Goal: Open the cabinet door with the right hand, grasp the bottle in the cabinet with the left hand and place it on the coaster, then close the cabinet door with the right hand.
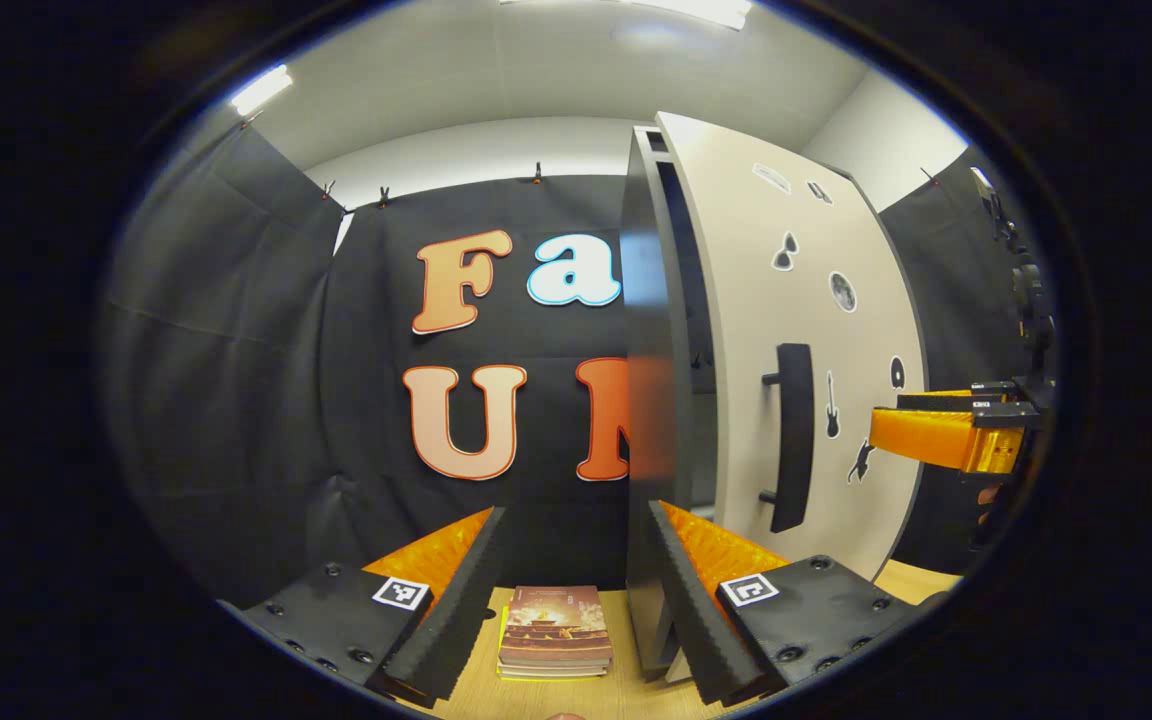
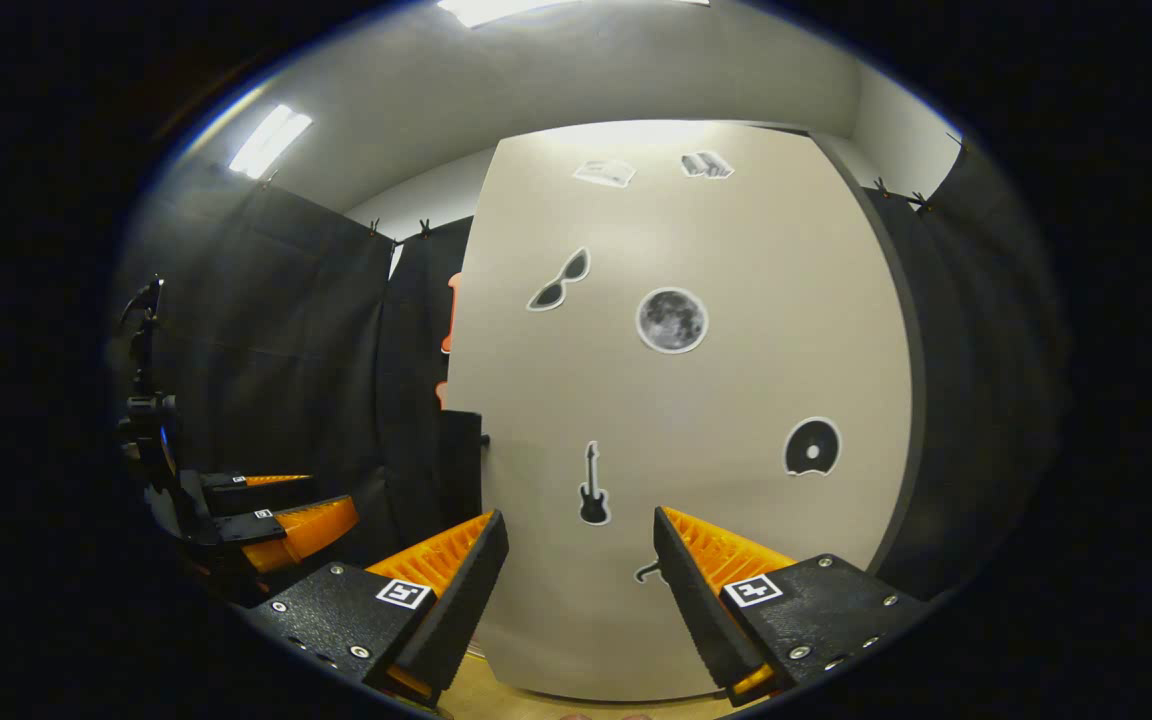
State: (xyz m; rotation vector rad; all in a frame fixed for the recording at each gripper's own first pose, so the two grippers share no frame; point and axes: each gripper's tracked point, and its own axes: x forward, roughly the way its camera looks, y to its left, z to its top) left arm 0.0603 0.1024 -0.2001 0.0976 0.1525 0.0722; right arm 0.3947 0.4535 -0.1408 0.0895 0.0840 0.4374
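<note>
While ajar, cabinet door (image 1: 796, 340) with handle (image 1: 792, 437) untouched. Left gripper (image 1: 576, 590) released over books (image 1: 554, 630) on bench (image 1: 626, 690); right gripper (image 2: 576, 590) released, facing door. Bottle hidden; fetching, coaster placement, closing remaining.

1. My left gripper (image 1: 576, 600) has its fingers spread apart, nothing between them.
2. A stack of books (image 1: 554, 632) lies on the wooden table (image 1: 921, 578) at 6 o'clock.
3. The cabinet door (image 1: 806, 330) stands ajar at 2 o'clock, with its dark handle (image 1: 792, 436).
4. The right gripper (image 1: 946, 432) is at 3 o'clock, beside the door.
</note>
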